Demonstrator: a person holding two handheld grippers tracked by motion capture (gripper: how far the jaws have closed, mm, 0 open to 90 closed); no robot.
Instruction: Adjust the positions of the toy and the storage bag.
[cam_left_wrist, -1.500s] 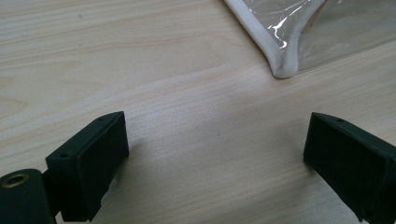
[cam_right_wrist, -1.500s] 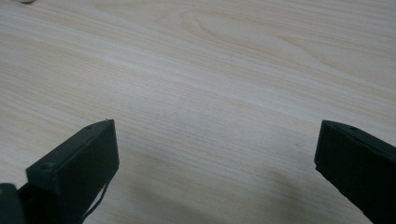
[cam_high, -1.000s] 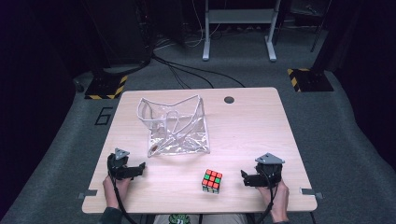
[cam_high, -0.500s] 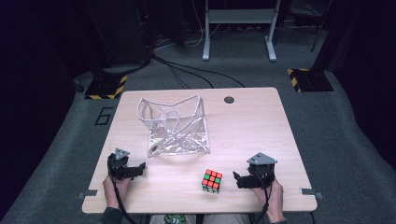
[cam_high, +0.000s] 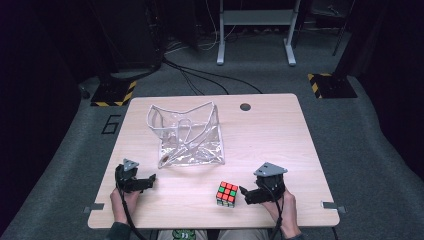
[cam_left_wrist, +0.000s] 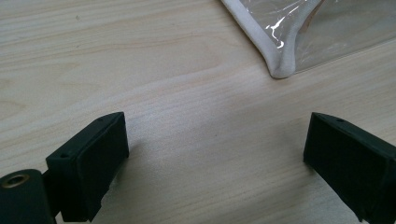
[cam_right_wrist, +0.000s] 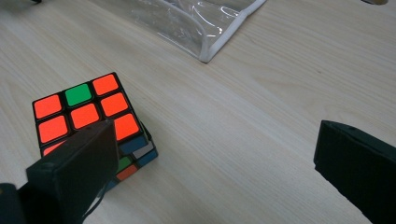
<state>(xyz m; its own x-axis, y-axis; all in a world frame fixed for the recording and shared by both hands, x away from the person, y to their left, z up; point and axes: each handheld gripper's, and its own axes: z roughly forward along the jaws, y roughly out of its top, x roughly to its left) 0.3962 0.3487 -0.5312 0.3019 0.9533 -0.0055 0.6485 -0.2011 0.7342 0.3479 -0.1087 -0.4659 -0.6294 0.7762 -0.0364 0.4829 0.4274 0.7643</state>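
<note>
Cube (cam_high: 227, 193) sits near the front edge of the table (cam_high: 270, 135), just in front of the clear plastic bag (cam_high: 187, 135), which stands open toward the middle. Over the last second the right gripper (cam_high: 246, 194) has slid leftward and now lies just beside the cube, jaws spread, one of them overlapping its near corner in the right gripper view. That looks like the start of a grasp. The left gripper (cam_high: 150, 179) has stayed put by the bag's corner, jaws spread and empty.
</note>
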